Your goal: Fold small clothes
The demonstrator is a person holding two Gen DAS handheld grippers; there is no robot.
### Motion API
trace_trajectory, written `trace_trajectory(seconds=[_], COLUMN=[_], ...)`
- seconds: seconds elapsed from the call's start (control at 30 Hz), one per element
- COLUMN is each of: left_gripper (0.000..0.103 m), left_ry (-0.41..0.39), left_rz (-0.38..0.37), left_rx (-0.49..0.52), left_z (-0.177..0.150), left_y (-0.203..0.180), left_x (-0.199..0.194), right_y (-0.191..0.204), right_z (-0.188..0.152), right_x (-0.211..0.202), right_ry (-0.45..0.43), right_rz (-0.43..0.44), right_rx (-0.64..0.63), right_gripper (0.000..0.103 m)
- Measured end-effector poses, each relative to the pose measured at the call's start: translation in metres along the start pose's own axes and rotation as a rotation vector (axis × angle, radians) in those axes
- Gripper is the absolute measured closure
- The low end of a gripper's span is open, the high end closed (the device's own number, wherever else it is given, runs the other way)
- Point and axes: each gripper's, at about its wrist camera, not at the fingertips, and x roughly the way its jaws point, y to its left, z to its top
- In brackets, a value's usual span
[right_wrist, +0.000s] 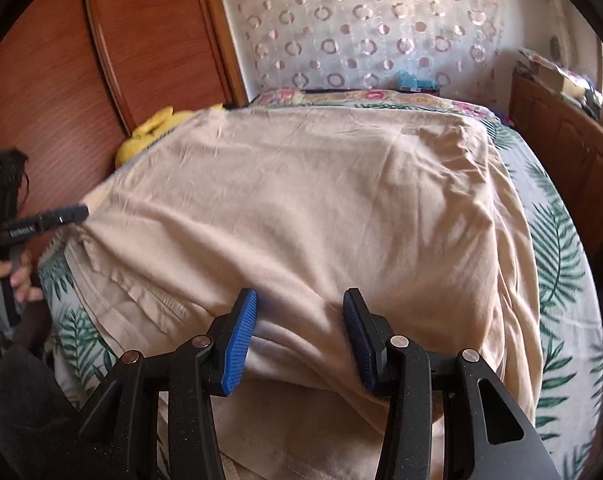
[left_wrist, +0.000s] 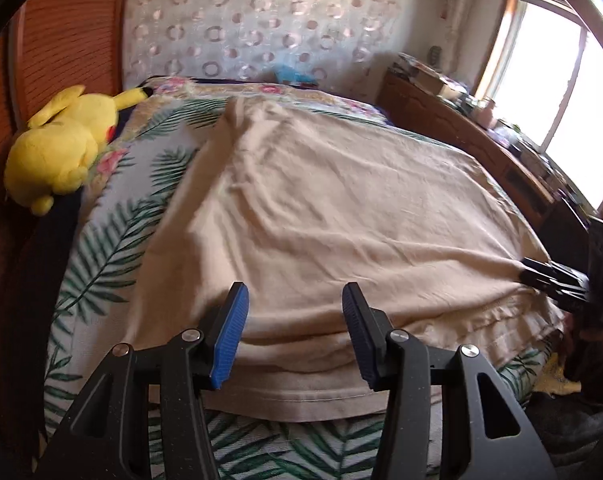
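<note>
A beige garment (left_wrist: 321, 200) lies spread over the bed, its near part doubled over into a thick fold. In the left wrist view my left gripper (left_wrist: 295, 300) hovers just over that near folded hem, blue pads apart with cloth showing between them, unpinched. My right gripper (right_wrist: 300, 294) stands open too, a rounded fold of the garment (right_wrist: 301, 200) bulging between its pads. Each gripper shows in the other's view at the cloth's side edge: the right gripper (left_wrist: 525, 270) and the left gripper (right_wrist: 83, 212), where creases run toward the fingertips.
The bed has a palm-leaf sheet (left_wrist: 113, 240). A yellow plush toy (left_wrist: 61, 148) lies at the far left by a wooden wardrobe (right_wrist: 101, 60). A cluttered wooden cabinet (left_wrist: 461, 140) lines the right side under a bright window (left_wrist: 561, 100). A person's hand (right_wrist: 5, 276) holds the left gripper's handle.
</note>
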Motion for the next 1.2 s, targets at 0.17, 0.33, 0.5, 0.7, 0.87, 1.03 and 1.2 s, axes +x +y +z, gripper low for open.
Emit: trace_trajectory(seconds=[0.17,0.33,0.5,0.7,0.87,1.03,1.2], left_gripper=[0.053,0.053,0.053,0.049,0.036,0.028,0.077], left_ry=[-0.014,-0.026,-0.008,0.003,0.021,0.047,0.056], left_rz=[0.081,0.105,0.136,0.2,0.224,0.225,0.137], left_rx=[0.026,0.006,0.012,0.004,0.016,0.028,0.08], left_z=[-0.006,-0.009,-0.014,-0.011,-0.007,-0.002,-0.001], left_y=[0.012,0.029,0.034,0.042,0.045,0.048,0.04], left_x=[-0.002,-0.006,-0.005,-0.004,0.001,0.006,0.005], right_y=[-0.011,-0.008,0.003,0.016,0.021,0.015,0.013], right_z=[-0.007,-0.01,-0.017,-0.019,-0.018,-0.016,-0.013], right_x=[-0.002,0.0,-0.003,-0.003,-0.003,-0.006,-0.005], right_ry=[-0.025,-0.032,-0.041,-0.018,-0.015,-0.006,0.001], right_rz=[-0.029,-0.047,-0.066,-0.113,-0.123,-0.109,-0.108], right_rx=[0.026,0.01,-0.016,-0.108,-0.124,-0.115,-0.113], right_gripper=[0.056,0.056,0.054,0.048,0.045,0.043,0.043])
